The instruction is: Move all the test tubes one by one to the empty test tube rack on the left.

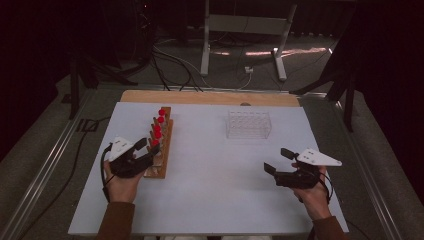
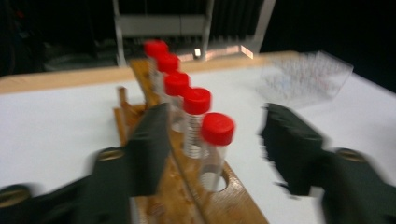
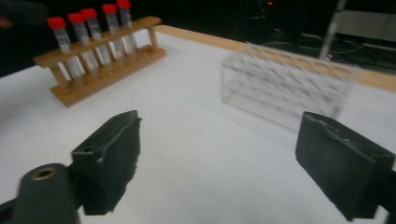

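A wooden rack (image 1: 165, 159) stands on the left of the white table and holds several red-capped tubes (image 1: 158, 128) in a row. My left gripper (image 1: 149, 149) is at the rack's near end. In the left gripper view, its jaws stand apart on either side of the nearest tube (image 2: 215, 148), and neither pad touches it. The left gripper (image 2: 215, 114) is open. My right gripper (image 1: 276, 160) hovers over the bare table at the right, open with nothing between its jaws. In the right gripper view, the right gripper (image 3: 222, 123) faces the clear plastic rack (image 3: 285, 88).
The clear plastic rack (image 1: 248, 124) stands empty at the back right of the white table top (image 1: 215, 175). A wooden strip (image 1: 200, 97) runs along the far edge. Cables and a metal stand lie on the floor beyond the table.
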Demonstrator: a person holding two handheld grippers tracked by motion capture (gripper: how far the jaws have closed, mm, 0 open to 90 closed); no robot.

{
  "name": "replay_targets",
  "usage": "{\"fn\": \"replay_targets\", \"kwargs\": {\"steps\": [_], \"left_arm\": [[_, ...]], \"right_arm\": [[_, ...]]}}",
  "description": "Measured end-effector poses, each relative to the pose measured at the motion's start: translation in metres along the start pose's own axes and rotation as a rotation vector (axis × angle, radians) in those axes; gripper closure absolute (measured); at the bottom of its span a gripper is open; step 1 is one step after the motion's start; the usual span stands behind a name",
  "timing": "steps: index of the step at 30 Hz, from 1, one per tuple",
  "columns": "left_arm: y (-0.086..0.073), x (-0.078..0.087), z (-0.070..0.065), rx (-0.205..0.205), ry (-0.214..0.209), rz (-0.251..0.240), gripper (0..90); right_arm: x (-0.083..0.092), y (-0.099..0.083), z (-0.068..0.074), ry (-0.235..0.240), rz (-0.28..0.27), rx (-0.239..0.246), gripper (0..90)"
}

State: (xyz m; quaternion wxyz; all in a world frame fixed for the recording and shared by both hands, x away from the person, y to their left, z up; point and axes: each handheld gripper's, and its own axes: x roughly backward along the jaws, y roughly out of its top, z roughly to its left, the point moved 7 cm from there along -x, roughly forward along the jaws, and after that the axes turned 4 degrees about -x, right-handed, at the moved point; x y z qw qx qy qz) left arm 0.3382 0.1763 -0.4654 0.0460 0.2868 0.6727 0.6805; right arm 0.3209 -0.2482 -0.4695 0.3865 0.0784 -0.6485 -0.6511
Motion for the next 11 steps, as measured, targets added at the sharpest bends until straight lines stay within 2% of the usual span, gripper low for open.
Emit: {"fn": "replay_targets", "kwargs": {"steps": [1, 3, 5, 6, 8, 11], "left_arm": [[0.000, 0.009, 0.005, 0.016, 0.013, -0.026, 33.4], [-0.003, 0.030, 0.015, 0.036, 0.067, -0.074, 19.1], [-0.007, 0.050, 0.027, 0.041, 0.114, -0.090, 11.8], [-0.009, 0.058, 0.031, 0.044, 0.126, -0.098, 3.8], [-0.013, 0.068, 0.036, 0.050, 0.137, -0.117, 0.7], [-0.016, 0.073, 0.042, 0.048, 0.162, -0.114, 0.6]], "right_arm": [[0.004, -0.005, -0.003, -0.015, 0.000, -0.003, 9.9], [0.011, -0.015, -0.010, -0.059, -0.007, -0.007, 6.1], [0.017, -0.024, -0.016, -0.079, -0.018, -0.031, 2.5], [0.020, -0.028, -0.018, -0.095, -0.024, -0.031, 1.6], [0.023, -0.029, -0.021, -0.112, -0.050, -0.045, 1.5], [0.025, -0.027, -0.022, -0.123, -0.083, -0.049, 1.0]]}}
